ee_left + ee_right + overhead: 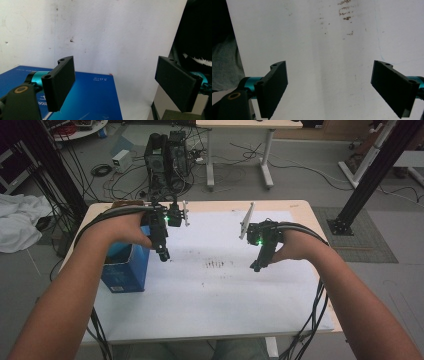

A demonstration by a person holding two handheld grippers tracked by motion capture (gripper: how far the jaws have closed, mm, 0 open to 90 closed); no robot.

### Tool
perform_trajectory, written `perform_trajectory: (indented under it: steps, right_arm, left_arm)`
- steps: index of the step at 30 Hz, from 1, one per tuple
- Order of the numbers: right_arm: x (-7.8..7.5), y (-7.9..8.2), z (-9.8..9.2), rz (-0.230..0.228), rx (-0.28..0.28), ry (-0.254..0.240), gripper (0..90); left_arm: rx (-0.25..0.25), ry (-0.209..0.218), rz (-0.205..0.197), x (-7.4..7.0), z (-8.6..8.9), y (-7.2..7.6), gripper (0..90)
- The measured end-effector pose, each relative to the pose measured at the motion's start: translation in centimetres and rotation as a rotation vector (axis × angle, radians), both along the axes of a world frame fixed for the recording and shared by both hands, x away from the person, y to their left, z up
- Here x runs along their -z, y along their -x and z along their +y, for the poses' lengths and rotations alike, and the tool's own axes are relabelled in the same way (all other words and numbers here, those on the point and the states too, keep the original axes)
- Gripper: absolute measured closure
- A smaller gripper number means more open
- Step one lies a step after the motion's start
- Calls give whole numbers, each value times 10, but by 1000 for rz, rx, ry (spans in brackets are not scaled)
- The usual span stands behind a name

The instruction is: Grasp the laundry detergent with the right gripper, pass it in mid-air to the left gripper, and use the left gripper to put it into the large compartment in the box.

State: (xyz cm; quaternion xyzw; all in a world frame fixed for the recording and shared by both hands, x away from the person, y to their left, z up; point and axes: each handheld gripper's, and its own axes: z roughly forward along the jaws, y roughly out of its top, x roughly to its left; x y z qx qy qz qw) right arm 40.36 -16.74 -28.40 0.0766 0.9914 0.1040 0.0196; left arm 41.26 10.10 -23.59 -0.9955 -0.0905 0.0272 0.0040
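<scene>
Between my left gripper's fingers there is nothing but white sheet; the jaws stand wide and empty. Just below and to the left of those fingers, in the left gripper view, lies the blue box, its top face running under the left finger and stopping short of the right one. From the high view the left gripper hangs at the box's inner edge, above the box top as far as I can tell, not touching it.

My right gripper is just as wide, fingers apart over bare sheet, with a patch of brown specks farther out ahead of them. In the high view it hovers well apart from the box, on the far side of the marks.

The box looks like the thing to take. My worry is the line-up: the fingers straddle only part of its top, so a straight descent could land one finger on the lid and shove or tip the box towards the table edge, which is close on its outer side. The box also looks wide against this opening; a grip across the wrong side may simply not fit.
</scene>
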Motion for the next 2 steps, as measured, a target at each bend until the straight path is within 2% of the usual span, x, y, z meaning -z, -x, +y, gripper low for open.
perform_trajectory:
  steps: [2]
  right_arm:
    - [0, -2, -1, -8, -20, -10, 132]
  left_arm:
    - [3, -1, 2, 1, -1, -1, 166]
